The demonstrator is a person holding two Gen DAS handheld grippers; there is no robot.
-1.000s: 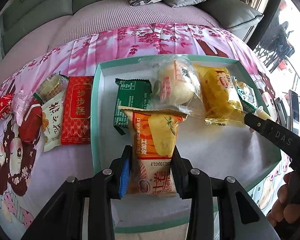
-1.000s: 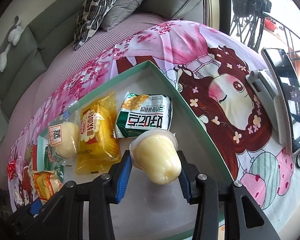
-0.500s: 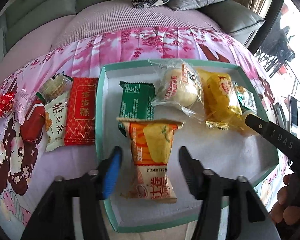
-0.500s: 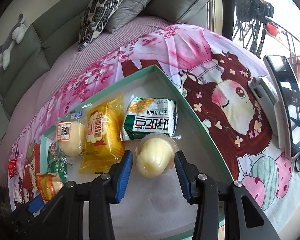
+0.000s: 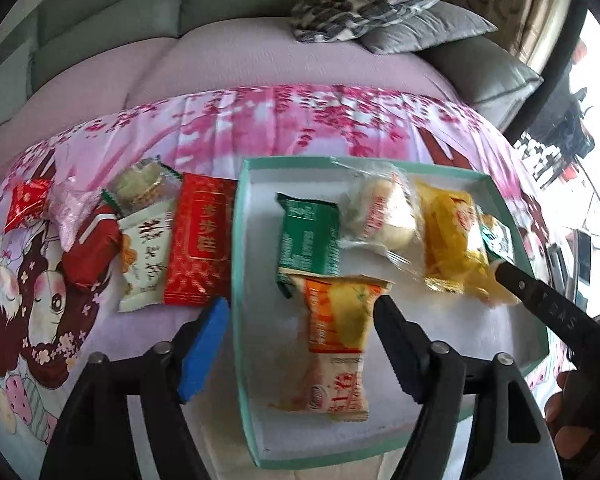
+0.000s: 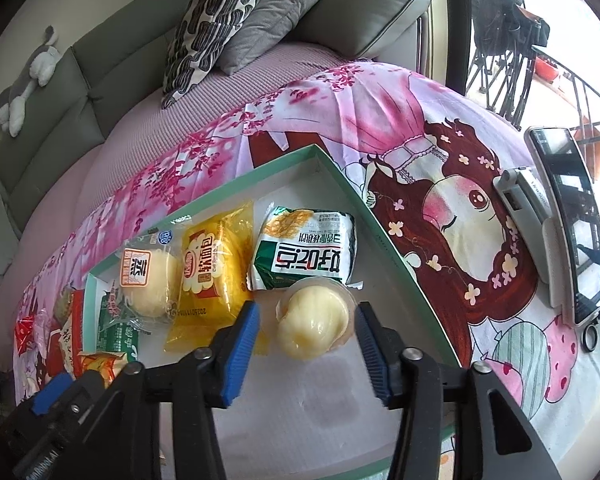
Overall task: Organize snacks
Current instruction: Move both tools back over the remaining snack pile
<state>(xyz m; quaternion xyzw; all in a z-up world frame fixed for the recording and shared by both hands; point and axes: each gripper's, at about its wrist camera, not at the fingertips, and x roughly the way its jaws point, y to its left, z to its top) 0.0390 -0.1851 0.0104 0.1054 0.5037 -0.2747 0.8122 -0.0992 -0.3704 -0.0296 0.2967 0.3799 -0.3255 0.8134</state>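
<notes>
A soft bed spread with a pink cartoon-print sheet (image 5: 300, 128) carries everything. Near the sheet's middle sits a shallow box lid (image 5: 236, 240), mint-rimmed and white inside, serving, I judge, as the collecting tray.

Along its far wall the snacks lie in a row, probably to keep the near floor free: a flat green foil pack (image 5: 309, 240), a round pale bun in clear crinkly film (image 5: 384, 220), a plump yellow bread bag (image 6: 212, 268), and a green-and-white pack (image 6: 306, 256) toward the far right corner. An orange pillow-shaped packet (image 5: 338, 332) lies lengthwise near the tray's left wall, in front of the green pack.

Outside the tray's left wall, several glossy wrappers wait on the sheet, a red rectangular one (image 5: 200, 240) touching the rim.

The left gripper (image 5: 300, 332) has its fingers spread wide, holding nothing, one tip over the sheet and one over the orange packet. The right gripper (image 6: 306, 340) is likewise parted, its ribbed blue pads flanking but clear of a small domed jelly cup (image 6: 314, 324), smooth and translucent, resting on the tray floor touching the green-and-white pack.
</notes>
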